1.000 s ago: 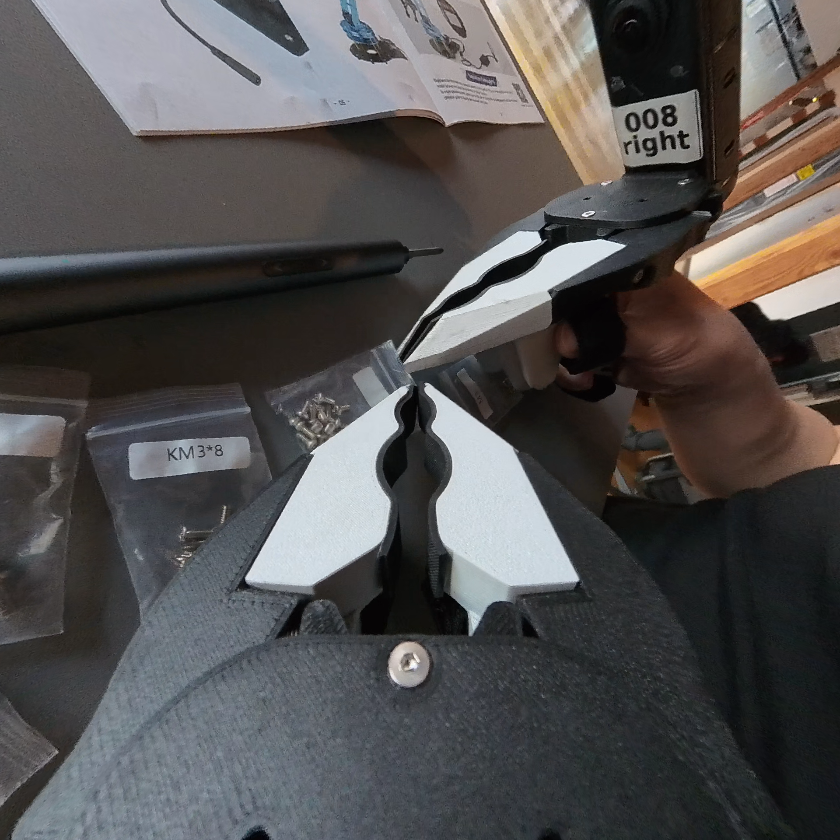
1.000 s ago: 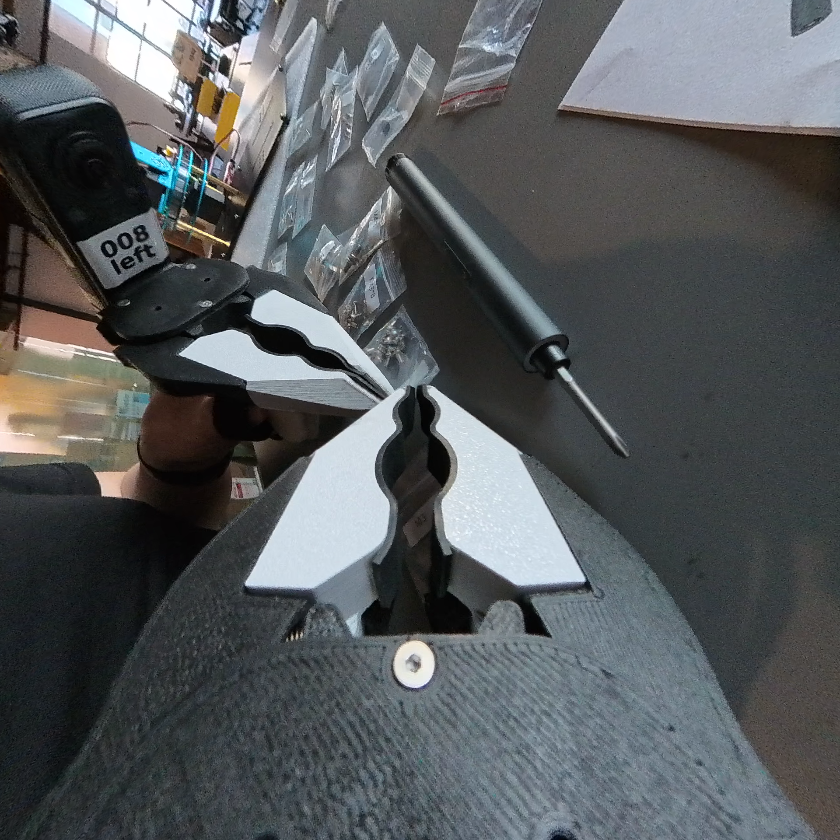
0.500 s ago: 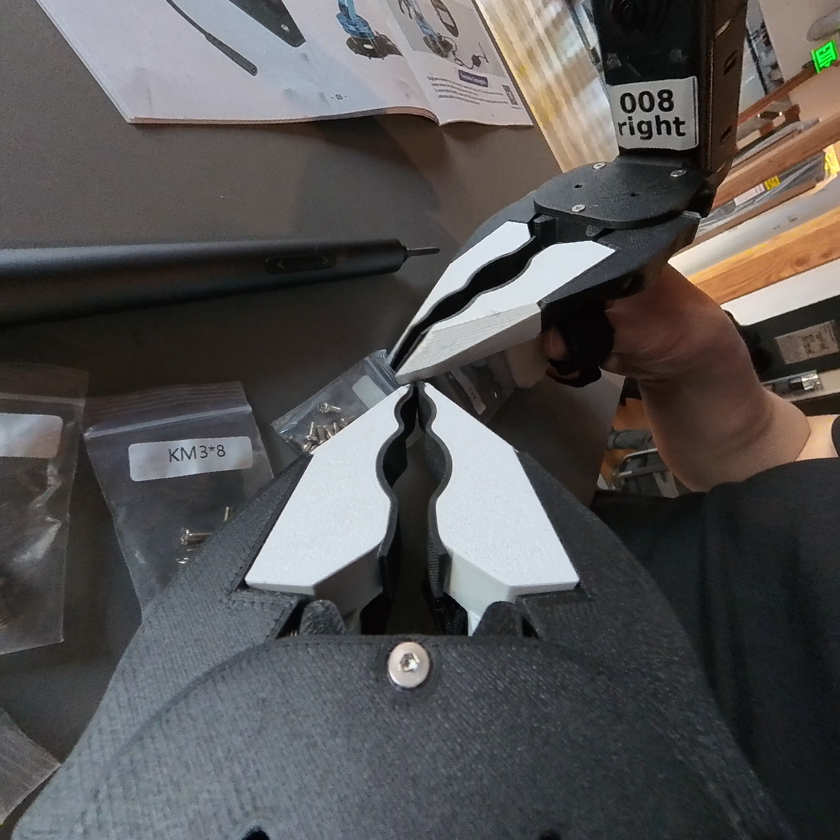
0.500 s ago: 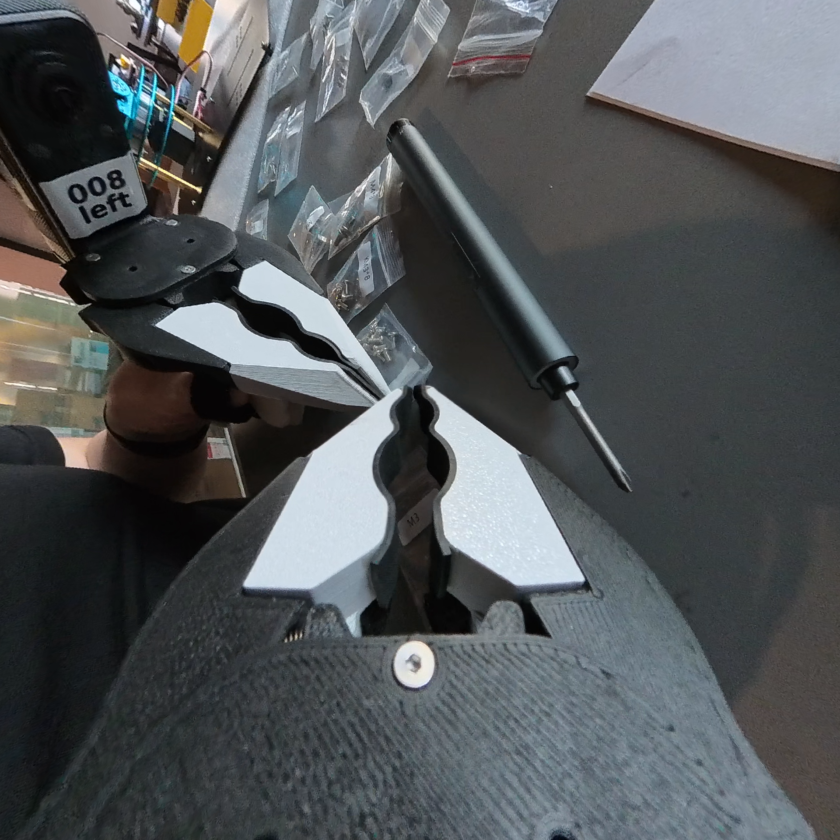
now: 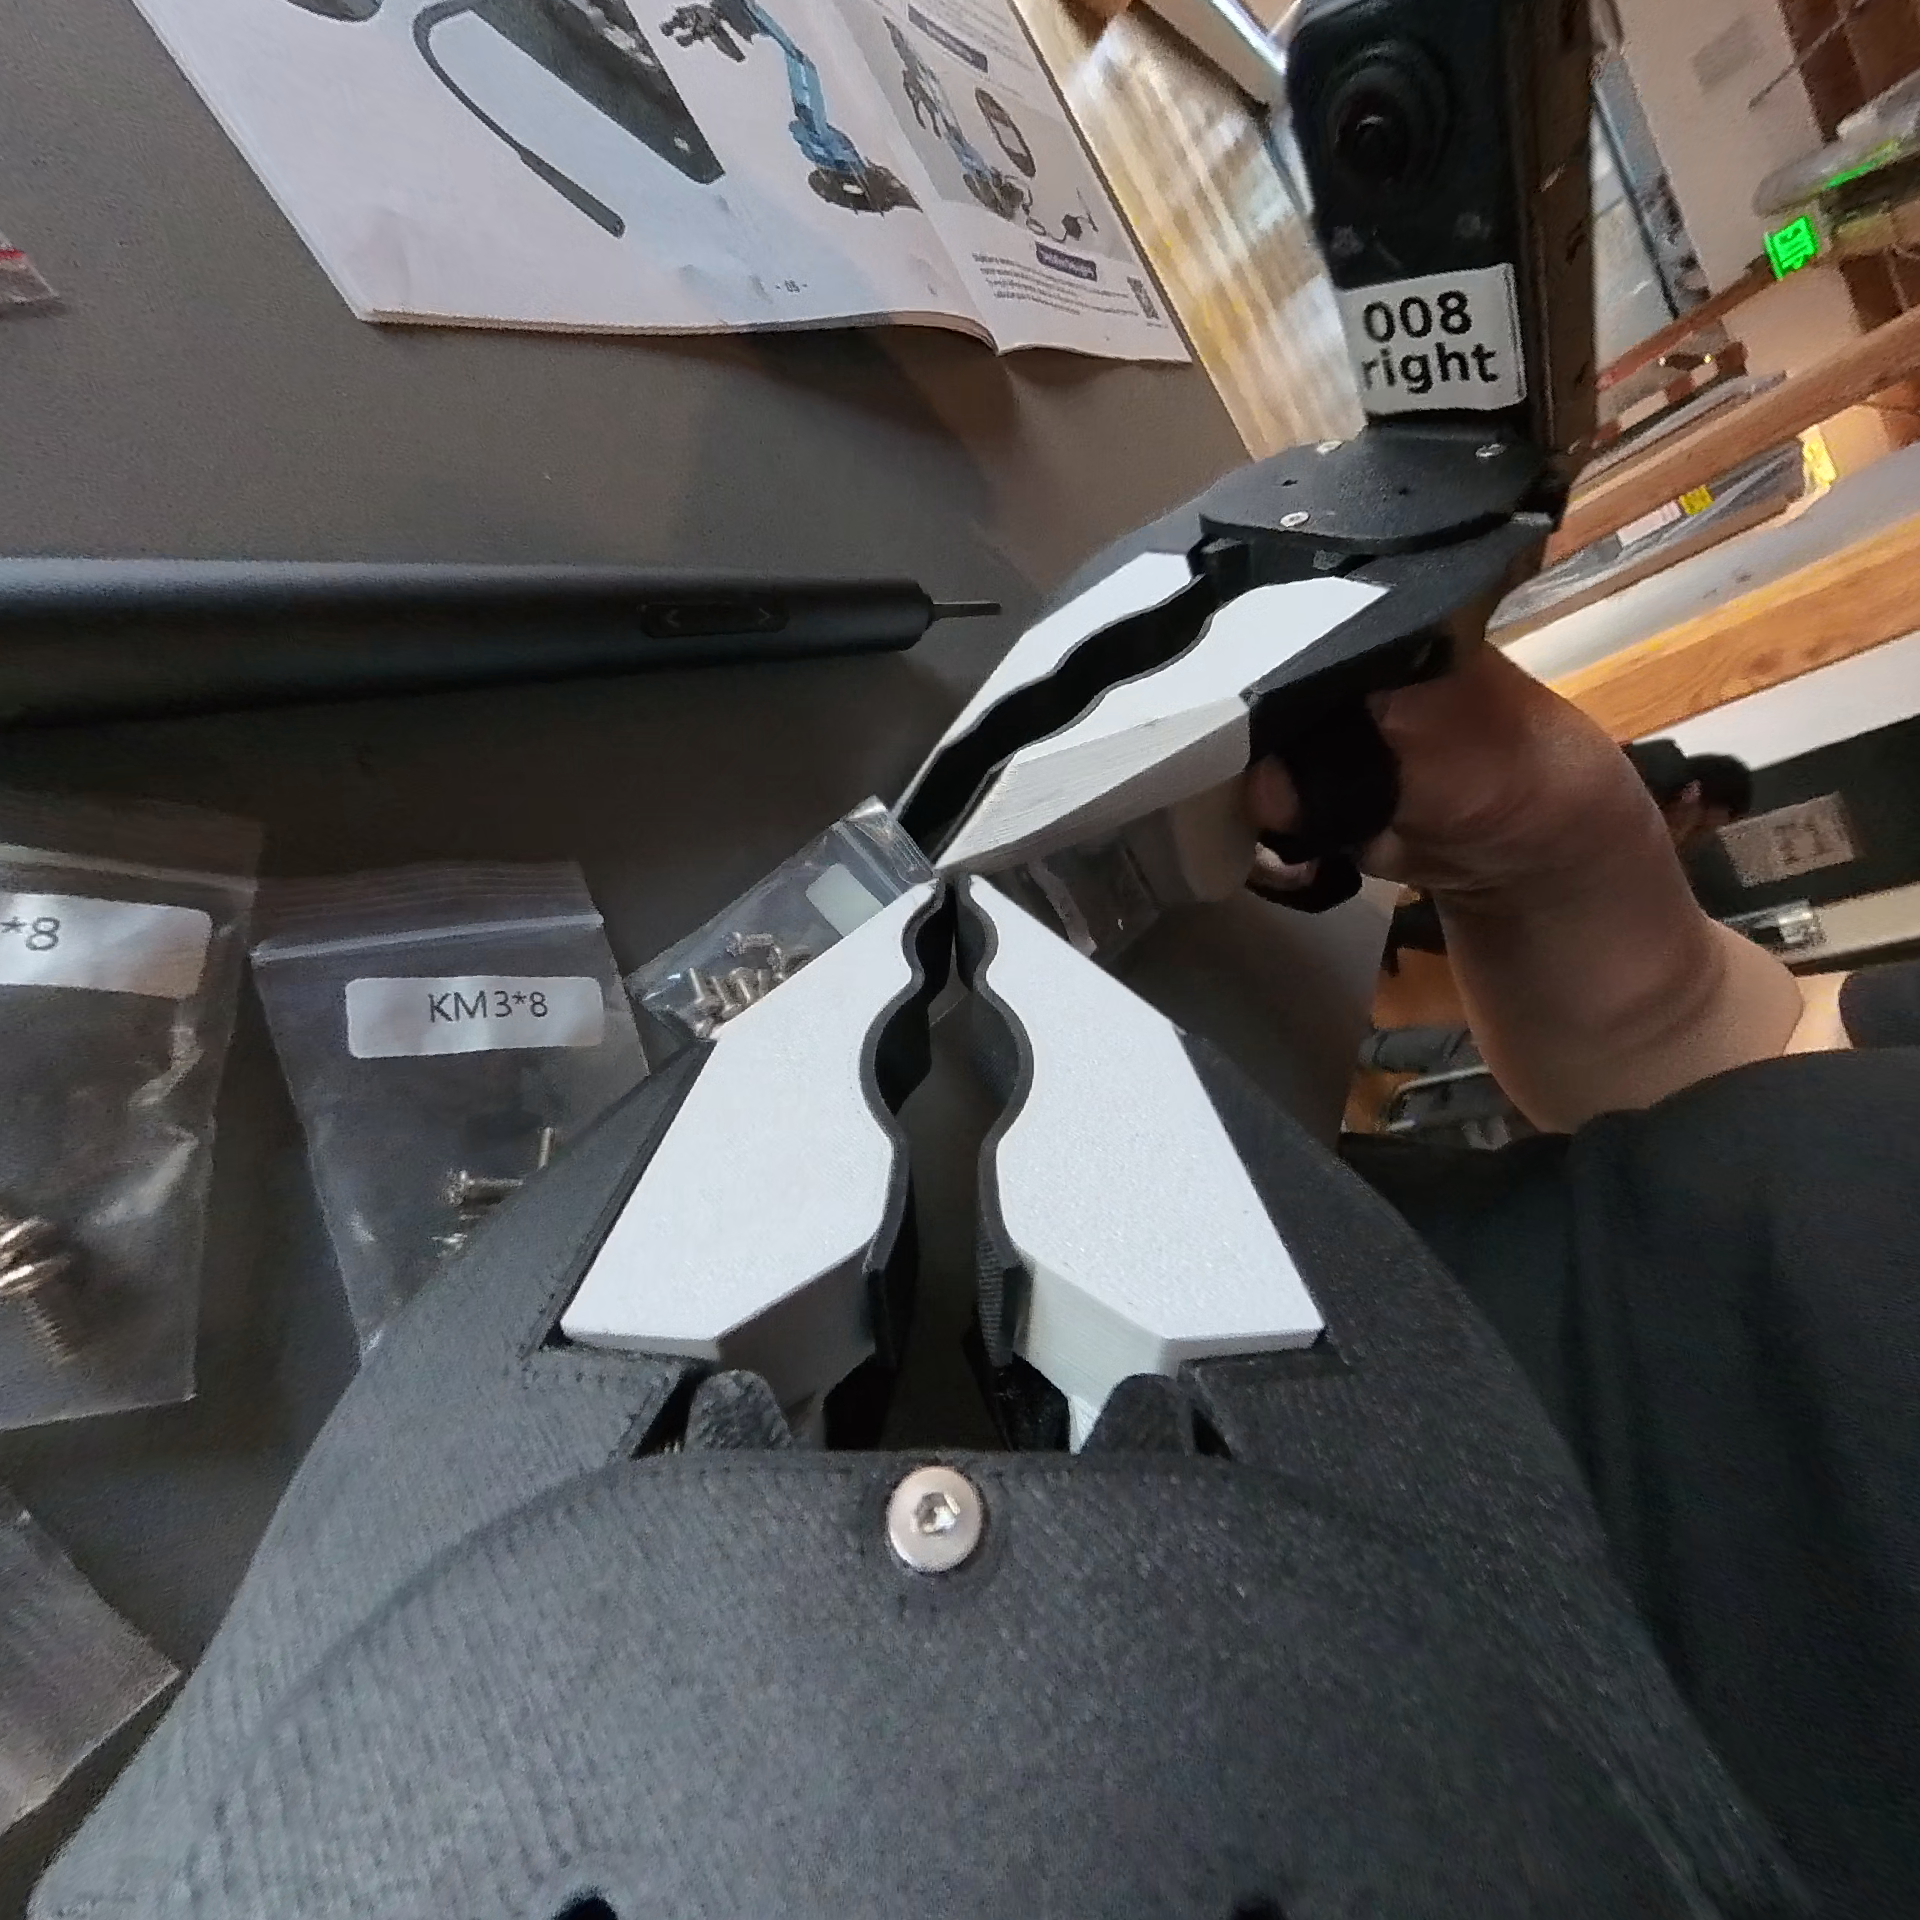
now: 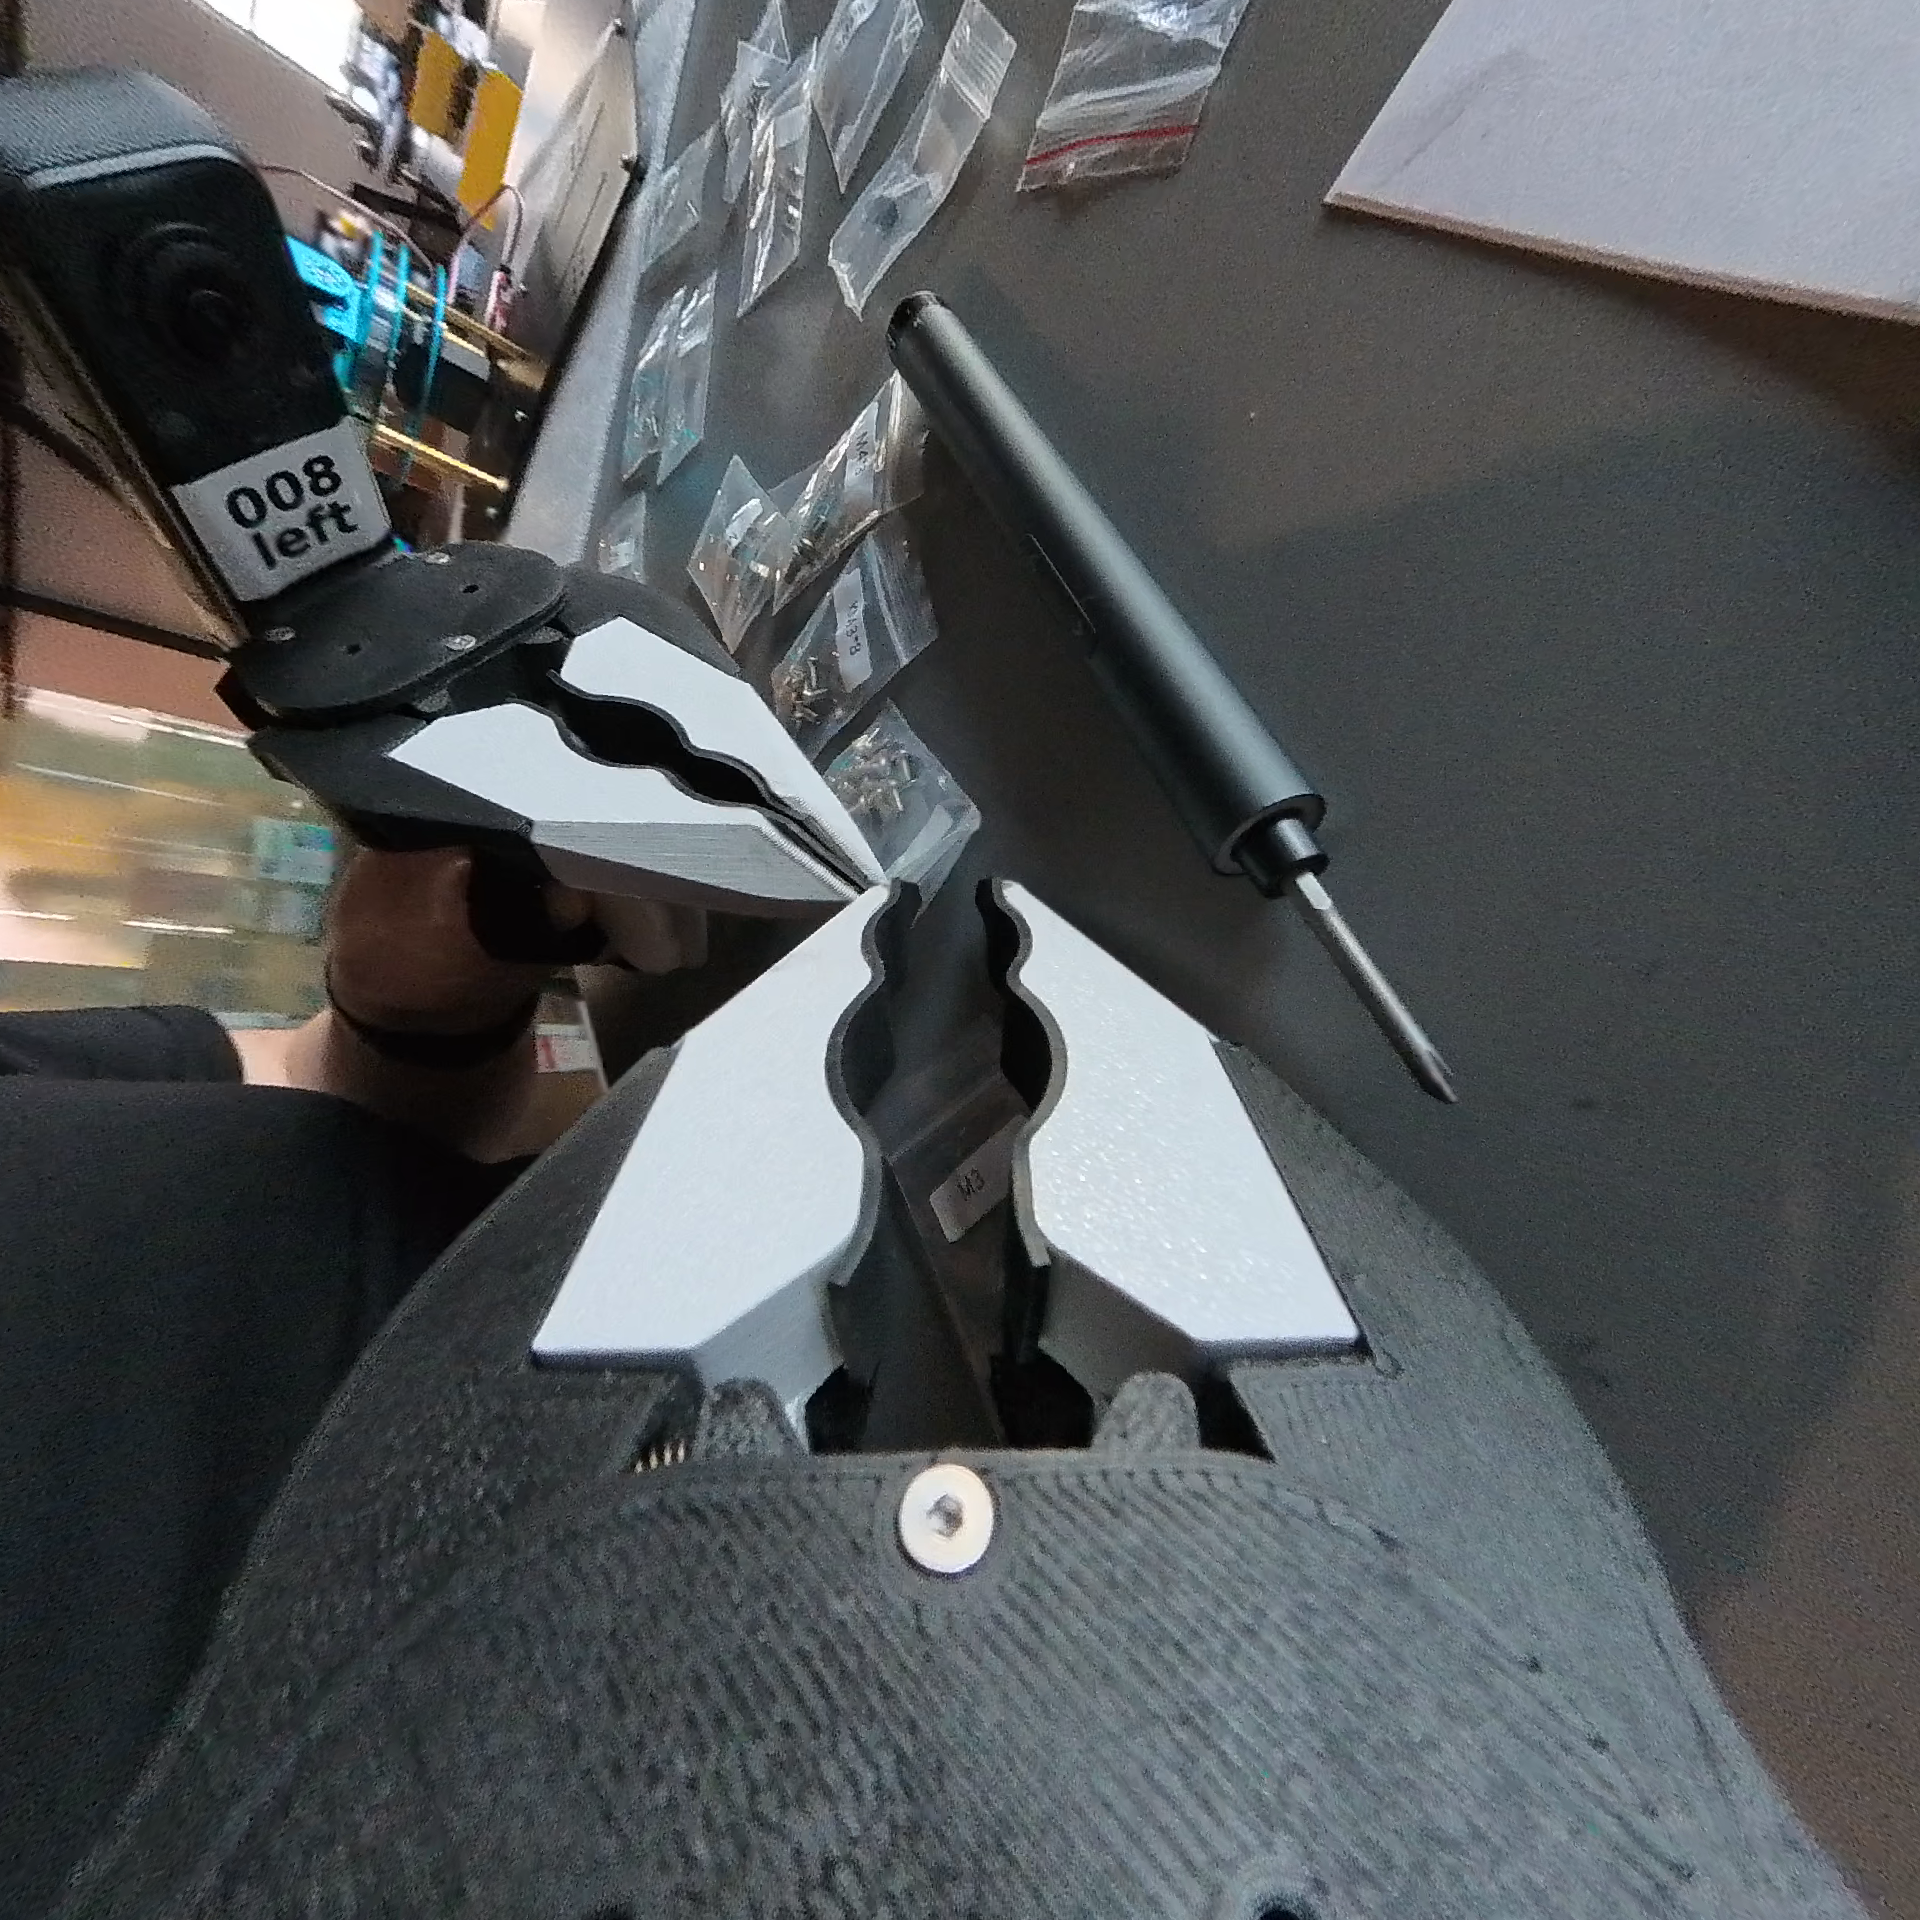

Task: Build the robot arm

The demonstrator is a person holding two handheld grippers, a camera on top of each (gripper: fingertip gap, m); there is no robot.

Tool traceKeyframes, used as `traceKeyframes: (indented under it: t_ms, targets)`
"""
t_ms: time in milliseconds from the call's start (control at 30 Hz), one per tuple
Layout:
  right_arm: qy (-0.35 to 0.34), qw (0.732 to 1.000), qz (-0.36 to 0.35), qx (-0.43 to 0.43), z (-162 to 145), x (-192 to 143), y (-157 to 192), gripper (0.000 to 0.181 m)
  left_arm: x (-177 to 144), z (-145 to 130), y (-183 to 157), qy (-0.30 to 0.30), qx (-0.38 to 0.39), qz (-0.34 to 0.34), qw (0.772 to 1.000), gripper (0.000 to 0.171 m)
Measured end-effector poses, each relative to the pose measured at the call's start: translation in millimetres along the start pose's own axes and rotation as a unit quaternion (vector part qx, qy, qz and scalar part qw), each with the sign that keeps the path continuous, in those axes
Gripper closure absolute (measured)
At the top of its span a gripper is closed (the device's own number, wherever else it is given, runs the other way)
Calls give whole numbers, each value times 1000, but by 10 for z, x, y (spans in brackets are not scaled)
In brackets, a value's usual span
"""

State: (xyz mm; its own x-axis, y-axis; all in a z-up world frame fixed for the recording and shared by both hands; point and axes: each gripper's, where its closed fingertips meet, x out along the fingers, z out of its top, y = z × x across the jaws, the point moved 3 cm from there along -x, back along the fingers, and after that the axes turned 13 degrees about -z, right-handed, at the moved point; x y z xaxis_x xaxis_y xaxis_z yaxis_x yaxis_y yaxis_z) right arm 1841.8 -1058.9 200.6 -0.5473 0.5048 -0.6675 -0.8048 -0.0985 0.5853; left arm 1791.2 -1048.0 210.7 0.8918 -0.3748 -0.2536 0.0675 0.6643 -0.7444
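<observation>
Right gripper lets go, left hangs on

The right gripper was clamped half a second ago and its tips now stand apart. The left gripper looks pinched tight on the edge of the bag of screws, just off the table beside the screwdriver. The exact pinch spot is hidden behind the fingers. Can't tell if the right tips touch the bag. Another labelled bag peeks through the right's gap, mostly covered.

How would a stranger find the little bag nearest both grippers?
On the dark grey table, look just below the long black screwdriver. The clear bag of silver screws is tilted up between the left gripper and right gripper, while its neighbours lie flat.
</observation>
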Motion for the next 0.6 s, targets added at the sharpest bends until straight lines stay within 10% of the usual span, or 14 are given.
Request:
traceKeyframes:
  t_ms: [600]
  targets:
    - [-42,996,23,-73,125,-137,215,181,-233,180,-128,-90,-4,-34,995,156]
